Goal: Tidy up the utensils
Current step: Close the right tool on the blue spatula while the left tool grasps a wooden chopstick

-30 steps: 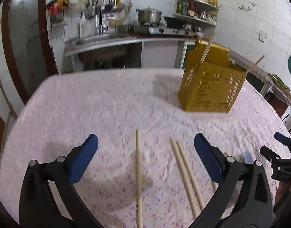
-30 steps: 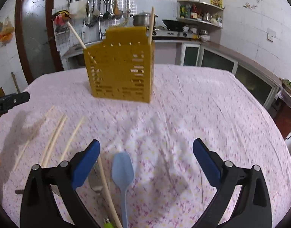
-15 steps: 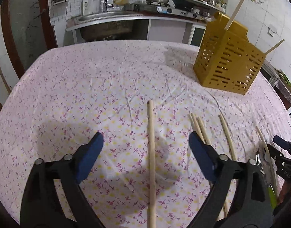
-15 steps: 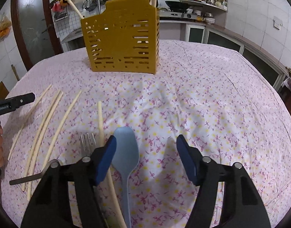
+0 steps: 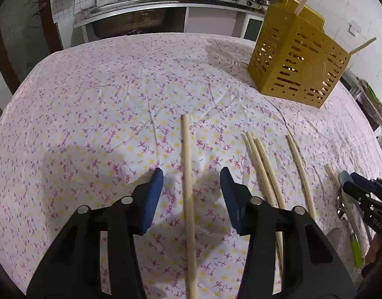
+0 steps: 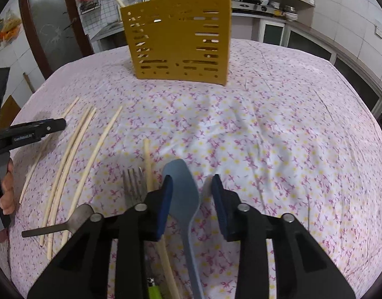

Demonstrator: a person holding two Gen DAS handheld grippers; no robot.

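A yellow slotted utensil holder (image 5: 298, 69) (image 6: 178, 42) stands on the floral tablecloth with two chopsticks sticking out of it. My left gripper (image 5: 191, 173) hangs low over a single wooden chopstick (image 5: 187, 199). Its jaws are closing, with the stick between the blue pads and a gap on each side. My right gripper (image 6: 192, 182) straddles the bowl of a light blue spoon (image 6: 182, 189). Those jaws are closing too; the left pad is at the spoon's edge and the right pad stands apart from it.
Several loose chopsticks (image 5: 263, 164) (image 6: 74, 147) lie between the two grippers. A metal fork (image 6: 132, 184), another chopstick (image 6: 148, 164) and a green handle (image 6: 153, 290) lie just left of the spoon. A kitchen counter and sink stand beyond the table.
Both grippers have sunk toward the table and tilted down. Both pairs of jaws have narrowed from wide open, the left around the chopstick and the right around the spoon.
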